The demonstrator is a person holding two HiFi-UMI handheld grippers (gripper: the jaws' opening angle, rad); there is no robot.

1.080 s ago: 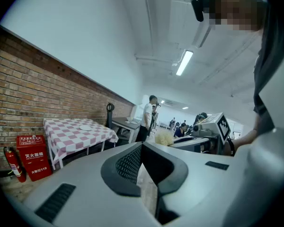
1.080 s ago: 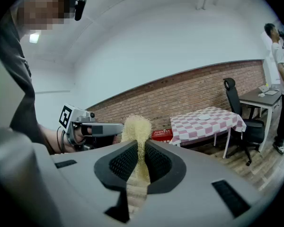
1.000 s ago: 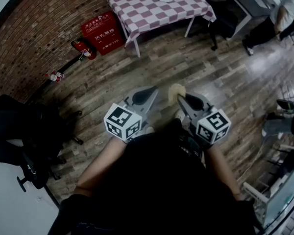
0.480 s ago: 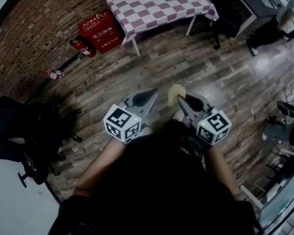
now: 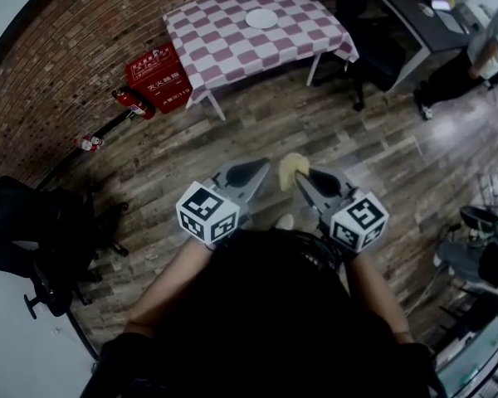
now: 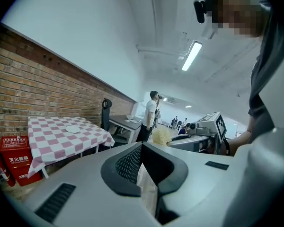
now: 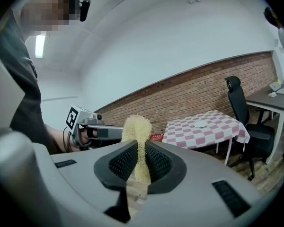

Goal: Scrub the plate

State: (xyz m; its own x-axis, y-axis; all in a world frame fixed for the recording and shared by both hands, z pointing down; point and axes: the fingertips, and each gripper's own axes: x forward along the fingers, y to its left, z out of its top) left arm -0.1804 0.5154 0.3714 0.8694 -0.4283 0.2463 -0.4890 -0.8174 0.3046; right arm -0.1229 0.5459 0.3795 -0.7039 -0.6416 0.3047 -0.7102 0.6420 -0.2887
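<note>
1. Two claws sit low and centre in the head view, the left claw (image 5: 261,167) and the right claw (image 5: 302,178). Their tips are near each other, and a yellow sponge (image 5: 292,166) pokes out of the right one.
2. Only the left gripper view settles the left claw's state: its pads are pressed together with nothing between them (the sponge and the other claw show beyond, right of centre).
3. The right gripper view adds that the right claw is clamped on the sponge. The sponge stands upright between the pads and rises above them.
4. The white plate (image 5: 261,18) lies on the checked desk (image 5: 220,44) at the upper centre of the head view, well apart from both claws.
5. Both forearms (image 5: 178,276) reach forward from the body, holding the claws in the air above the floor and angled slightly inward.
6. Bare wood floor (image 5: 357,131) lies open between the claws and the desk. A brick wall (image 5: 58,56) curves along the upper left, with a red box (image 5: 159,66) and a fire extinguisher (image 5: 133,102) just left of the desk. A black chair (image 5: 33,222) sits at the left edge.
</note>
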